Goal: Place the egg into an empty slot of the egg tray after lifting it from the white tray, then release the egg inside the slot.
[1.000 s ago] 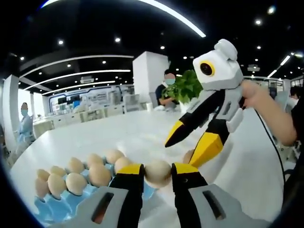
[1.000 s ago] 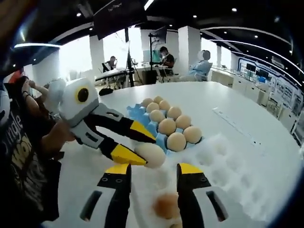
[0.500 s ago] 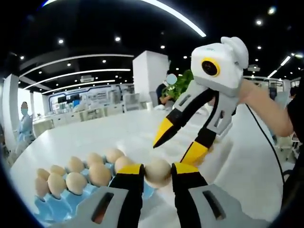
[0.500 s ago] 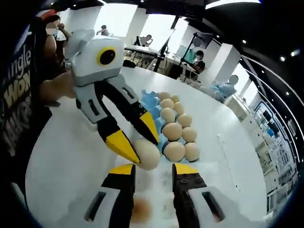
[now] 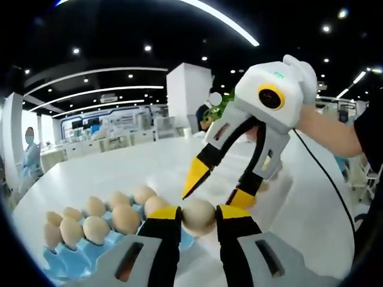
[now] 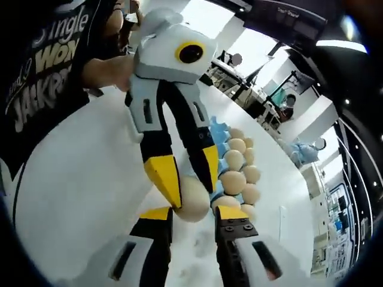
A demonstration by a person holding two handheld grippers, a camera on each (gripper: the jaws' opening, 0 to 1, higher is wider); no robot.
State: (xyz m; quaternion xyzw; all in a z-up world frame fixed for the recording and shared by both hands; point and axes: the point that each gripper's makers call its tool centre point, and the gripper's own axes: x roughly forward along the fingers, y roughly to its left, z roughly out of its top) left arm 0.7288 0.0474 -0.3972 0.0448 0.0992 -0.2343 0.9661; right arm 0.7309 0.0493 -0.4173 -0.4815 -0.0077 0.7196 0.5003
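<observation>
A tan egg (image 5: 199,219) is clamped between the yellow-tipped jaws of my left gripper (image 5: 199,210), just right of the blue egg tray (image 5: 64,263), which holds several eggs. My right gripper (image 5: 216,190) reaches in from the upper right, open, its tips just above and behind the egg. In the right gripper view, the left gripper (image 6: 190,182) comes down from the top, shut on the egg (image 6: 192,204). That egg hangs right in front of my right gripper (image 6: 194,214), whose jaws stand apart. The egg tray (image 6: 215,133) lies beyond it.
Everything rests on a broad white table (image 5: 137,164). A person's forearm (image 5: 335,128) with a black cable holds the right gripper. A dark printed T-shirt (image 6: 42,84) fills the left of the right gripper view. Desks and seated people stand far behind.
The right gripper has swung in closer to the egg, its tips now just above it. The left gripper keeps its hold on the egg beside the tray.
</observation>
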